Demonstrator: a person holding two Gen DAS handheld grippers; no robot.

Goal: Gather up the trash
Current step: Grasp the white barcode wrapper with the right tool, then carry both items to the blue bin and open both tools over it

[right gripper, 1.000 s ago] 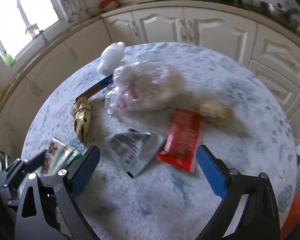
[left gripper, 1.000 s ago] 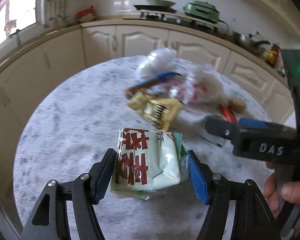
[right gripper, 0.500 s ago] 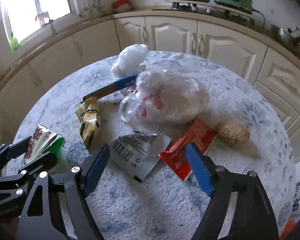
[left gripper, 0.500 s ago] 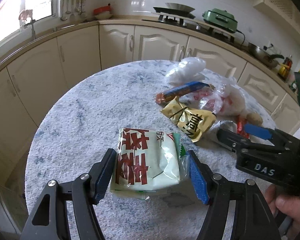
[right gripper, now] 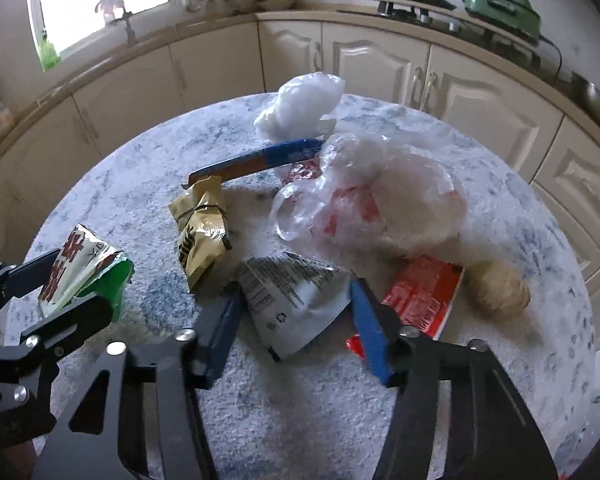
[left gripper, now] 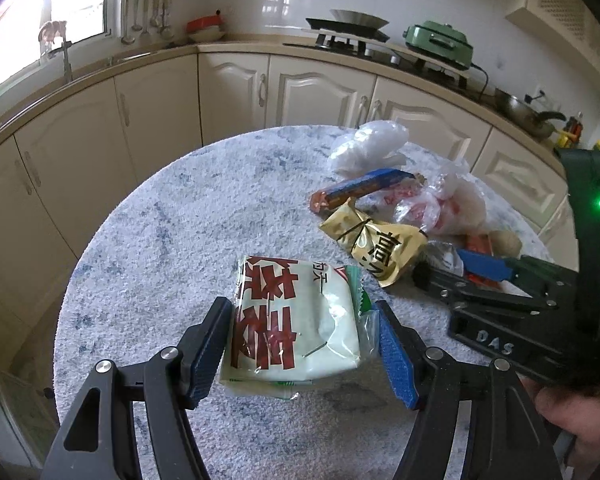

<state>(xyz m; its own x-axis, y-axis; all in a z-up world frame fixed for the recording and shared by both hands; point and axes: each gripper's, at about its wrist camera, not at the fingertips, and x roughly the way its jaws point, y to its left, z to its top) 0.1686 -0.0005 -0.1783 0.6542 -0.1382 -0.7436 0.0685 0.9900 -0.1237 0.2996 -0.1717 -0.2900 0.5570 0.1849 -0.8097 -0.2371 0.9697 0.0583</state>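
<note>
My left tongs (left gripper: 300,344) clench the white-and-red printed packet (left gripper: 296,320); my right tongs (right gripper: 296,320) are closing around the crumpled silver foil wrapper (right gripper: 296,300), next lifting it off the worktop (right gripper: 300,420)

White-green packet (left gripper: 296,320) held upright — grey wrapper (right gripper: 296,300) flat on table

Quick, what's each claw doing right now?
Left gripper: shut on the white and red packet.
Right gripper: closing around the grey wrapper, not yet gripping.

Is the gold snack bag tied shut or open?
Tied shut: a dark band cinches the gold bag around its middle, bunching it.
</note>
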